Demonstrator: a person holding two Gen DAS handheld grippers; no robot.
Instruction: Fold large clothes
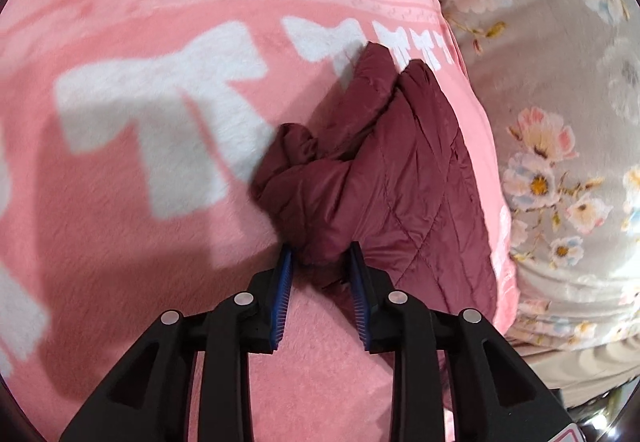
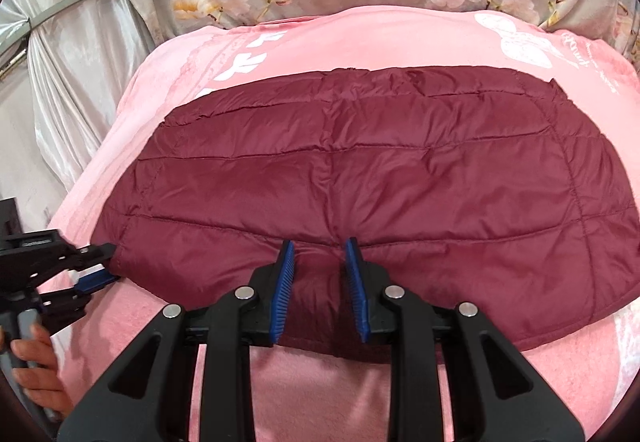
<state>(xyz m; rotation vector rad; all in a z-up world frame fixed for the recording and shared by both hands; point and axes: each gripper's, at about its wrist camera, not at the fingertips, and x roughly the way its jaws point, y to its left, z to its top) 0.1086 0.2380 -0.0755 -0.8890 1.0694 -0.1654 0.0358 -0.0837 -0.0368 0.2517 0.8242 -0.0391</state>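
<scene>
A maroon quilted puffer jacket (image 2: 360,170) lies spread flat on a pink blanket (image 2: 320,382). In the left wrist view its bunched edge (image 1: 360,178) sits between the blue-padded fingers of my left gripper (image 1: 320,254), which is closed on the fabric. The left gripper also shows in the right wrist view (image 2: 102,262), pinching the jacket's left corner. My right gripper (image 2: 320,250) is over the jacket's near edge with maroon fabric between its fingers; the jaws stand a little apart and press on the fabric.
The pink blanket with white letters (image 1: 160,146) covers a bed with a grey floral sheet (image 1: 560,122). Silver satin drapery (image 2: 68,62) hangs at the left. A hand (image 2: 36,370) holds the left gripper's handle.
</scene>
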